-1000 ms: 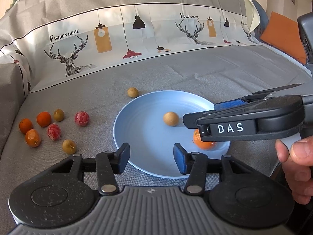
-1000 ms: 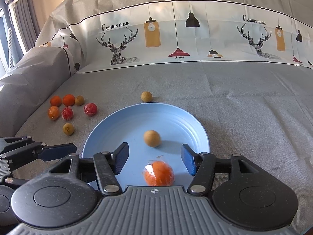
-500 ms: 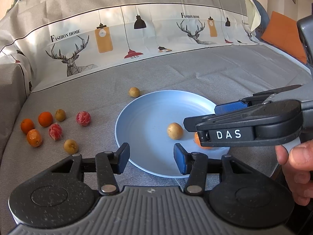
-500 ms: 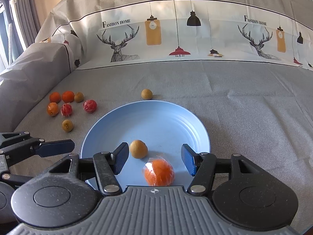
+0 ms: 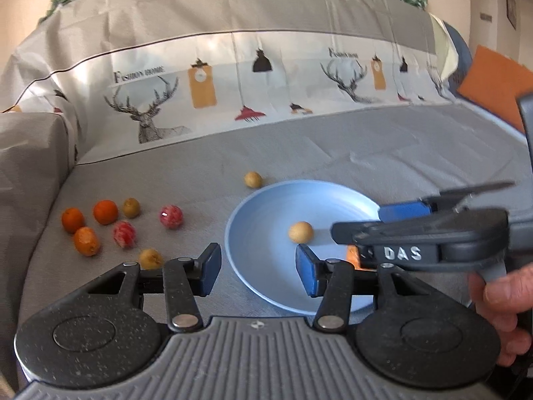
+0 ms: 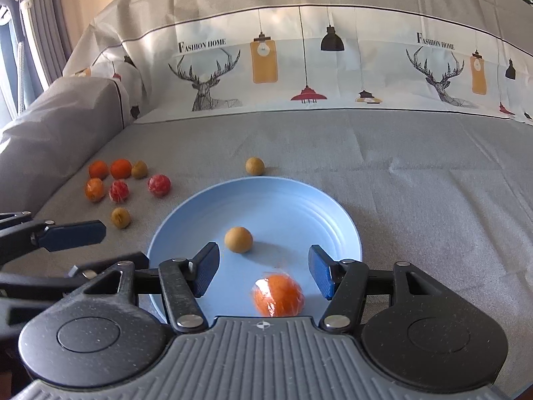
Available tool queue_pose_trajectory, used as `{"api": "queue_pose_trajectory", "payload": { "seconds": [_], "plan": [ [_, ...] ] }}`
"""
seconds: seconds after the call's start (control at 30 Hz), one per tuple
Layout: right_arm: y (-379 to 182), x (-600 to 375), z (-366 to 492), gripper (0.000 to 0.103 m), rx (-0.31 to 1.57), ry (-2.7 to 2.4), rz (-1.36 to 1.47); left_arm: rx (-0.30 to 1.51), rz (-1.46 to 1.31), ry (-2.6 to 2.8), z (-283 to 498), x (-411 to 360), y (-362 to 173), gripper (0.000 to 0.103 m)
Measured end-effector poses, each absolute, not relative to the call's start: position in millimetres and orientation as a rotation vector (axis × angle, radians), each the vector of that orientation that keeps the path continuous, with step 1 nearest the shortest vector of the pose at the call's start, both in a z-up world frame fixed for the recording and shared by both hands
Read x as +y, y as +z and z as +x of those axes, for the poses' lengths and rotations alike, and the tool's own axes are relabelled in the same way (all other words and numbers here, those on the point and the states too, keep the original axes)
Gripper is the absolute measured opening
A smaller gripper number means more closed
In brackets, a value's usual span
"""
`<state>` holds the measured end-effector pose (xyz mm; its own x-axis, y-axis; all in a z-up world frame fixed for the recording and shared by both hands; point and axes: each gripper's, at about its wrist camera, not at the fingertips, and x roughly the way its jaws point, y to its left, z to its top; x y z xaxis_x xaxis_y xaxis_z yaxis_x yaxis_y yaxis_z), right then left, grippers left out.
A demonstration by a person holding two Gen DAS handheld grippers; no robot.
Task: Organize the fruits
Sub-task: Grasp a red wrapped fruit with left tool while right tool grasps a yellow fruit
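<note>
The right tool [image 6: 263,271] hangs released over the near part of the round light-blue plate [image 6: 333,206], its blue pads spread wide with nothing between them. Just below the gap, resting on the plate, lies an orange fruit in clear film wrap [image 6: 279,295]. A little farther in, also on the plate and apart from the wrapped one, sits a small round tan fruit [image 6: 238,239].

The left tool [image 5: 258,268] is released too, jaws apart and empty, held over the plate's left rim and the grey cloth-covered sofa seat [image 5: 333,146] that carries everything. In its view the right tool crosses in from the side, above the plate.

Outward from the plate, another tan fruit [image 6: 255,166] lies on the cloth just beyond the far rim. Well to the left is a loose cluster: three orange fruits [image 6: 120,168], two red film-wrapped fruits [image 6: 159,185], and two more tan ones [image 6: 120,217], one at the back of the group and one nearer the tools.

Judged from this, the task is at an early stage: two fruits are on the plate, eight remain on the cloth to be gathered.
</note>
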<state>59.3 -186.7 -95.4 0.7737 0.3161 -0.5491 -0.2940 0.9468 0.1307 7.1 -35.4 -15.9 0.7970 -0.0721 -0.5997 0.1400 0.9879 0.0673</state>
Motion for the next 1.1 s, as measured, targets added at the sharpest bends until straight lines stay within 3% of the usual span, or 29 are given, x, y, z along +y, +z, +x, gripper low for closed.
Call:
{"api": "queue_pose_trajectory", "payload": {
  "seconds": [0.17,0.27,0.33,0.43,0.67,0.93,1.1],
  "plan": [
    [-90,-183,54,0.061,0.575,0.351,0.053,0.642,0.097,-0.082,19,-9,3,0.016],
    [-87,-181,55,0.058,0.573,0.37,0.067,0.597,0.169,-0.08,28,9,17,0.016],
    [-84,-179,56,0.046,0.573,0.381,0.082,0.583,0.183,-0.086,33,26,20,0.017],
    [-80,-174,57,0.038,0.567,0.399,0.104,0.637,0.065,-0.019,43,61,10,0.017],
    [-74,-146,57,0.037,0.555,0.466,0.102,0.581,-0.229,0.079,42,111,17,0.019],
    [-75,-94,57,0.037,0.555,0.595,0.05,0.678,-0.314,0.101,65,129,2,0.019],
    [-80,-67,67,0.038,0.555,0.642,0.029,0.689,-0.381,0.096,74,141,-5,0.025]
  ]
}}
